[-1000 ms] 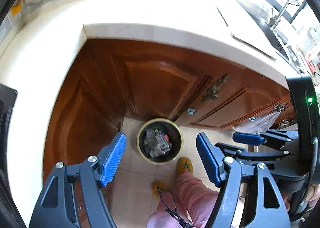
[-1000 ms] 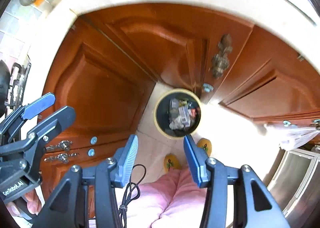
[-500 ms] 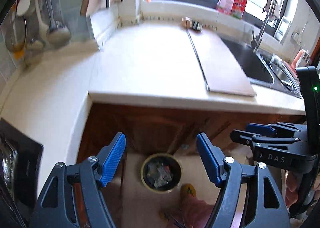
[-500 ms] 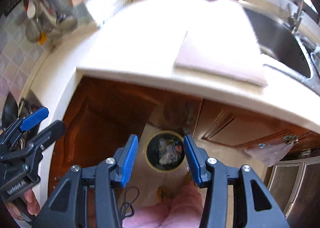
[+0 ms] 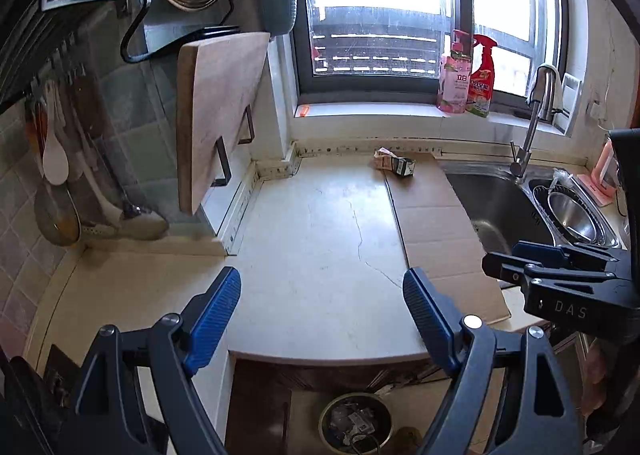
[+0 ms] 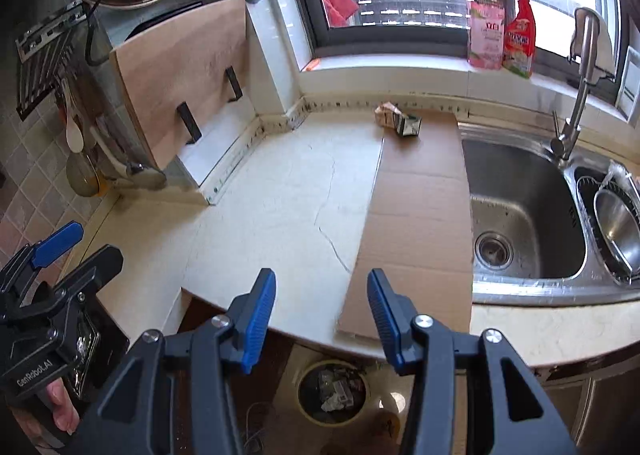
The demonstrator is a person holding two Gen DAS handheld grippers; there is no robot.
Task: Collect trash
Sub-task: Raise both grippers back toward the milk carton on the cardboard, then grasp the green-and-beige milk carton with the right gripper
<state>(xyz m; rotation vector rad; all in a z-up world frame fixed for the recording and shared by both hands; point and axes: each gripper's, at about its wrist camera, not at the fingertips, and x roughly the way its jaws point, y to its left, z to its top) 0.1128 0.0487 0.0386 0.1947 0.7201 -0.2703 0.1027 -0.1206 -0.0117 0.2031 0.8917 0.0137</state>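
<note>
Small trash, a crumpled pinkish wrapper and a dark little carton (image 5: 394, 165) (image 6: 400, 121), lies at the back of the pale countertop (image 5: 320, 239) under the window. A round trash bin (image 5: 356, 425) (image 6: 332, 391) holding scraps stands on the floor below the counter edge. My left gripper (image 5: 322, 279) hovers over the counter's front; its jaws are opening and nothing is between them. My right gripper (image 6: 320, 279) is open and empty, above the counter edge. Each gripper shows in the other's view: the right gripper (image 5: 502, 253) at the right, the left gripper (image 6: 96, 241) at the left.
A flat cardboard sheet (image 5: 436, 231) (image 6: 416, 215) covers the counter beside the steel sink (image 6: 524, 199) with its faucet (image 6: 580, 75). A wooden cutting board (image 5: 216, 111) hangs at the left wall among utensils. Two cleaner bottles (image 5: 468, 75) stand on the windowsill.
Both grippers have risen from over the floor bin to above the countertop and tilted up. The left jaws stand wider than before. The right jaws are unchanged.
</note>
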